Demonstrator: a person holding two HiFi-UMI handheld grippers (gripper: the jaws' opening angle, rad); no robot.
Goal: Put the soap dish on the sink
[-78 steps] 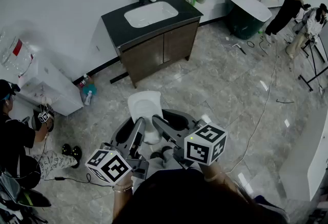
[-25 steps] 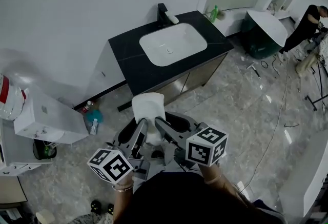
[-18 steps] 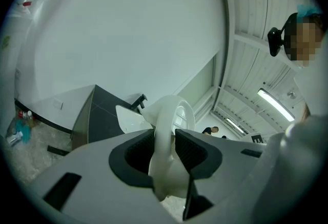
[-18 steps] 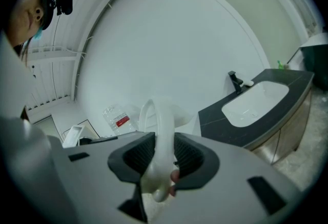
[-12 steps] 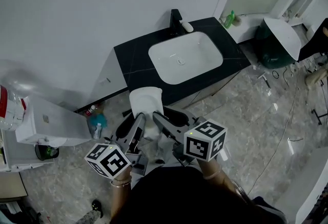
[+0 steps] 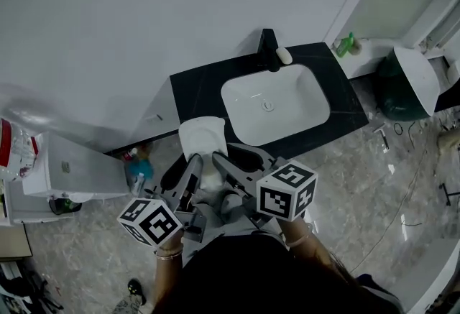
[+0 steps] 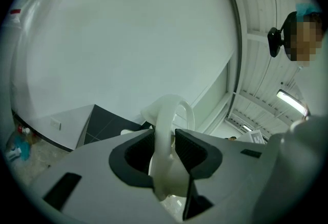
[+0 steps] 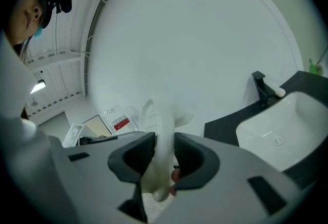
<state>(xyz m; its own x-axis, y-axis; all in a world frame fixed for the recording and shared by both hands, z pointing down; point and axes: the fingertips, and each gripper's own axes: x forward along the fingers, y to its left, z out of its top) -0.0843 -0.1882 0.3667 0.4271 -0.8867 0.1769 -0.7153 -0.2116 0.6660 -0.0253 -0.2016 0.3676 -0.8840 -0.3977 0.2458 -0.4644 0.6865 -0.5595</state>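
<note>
A white soap dish [image 6: 203,139] hangs in the air just in front of the left end of the black sink counter [image 6: 195,93]. My left gripper [image 6: 194,160] and right gripper [image 6: 218,159] are both shut on it, one on each side. In the left gripper view the dish [image 7: 171,115] stands on edge with its rim pinched between the dark pads of the left gripper [image 7: 165,147]. From the right gripper [image 8: 164,152] the dish [image 8: 163,120] is clamped the same way. The white basin [image 6: 275,103] and black faucet [image 6: 269,49] lie ahead to the right.
A white oval piece [image 6: 284,55] rests beside the faucet. A green bottle [image 6: 349,44] stands on a ledge right of the counter, with a dark green tub [image 6: 402,82] beyond. A white cabinet [image 6: 65,172] and bottles on the floor [image 6: 136,170] are at the left.
Both grippers, still holding the soap dish, have travelled toward the sink vanity. The counter and basin now sit much closer, just beyond the dish.
</note>
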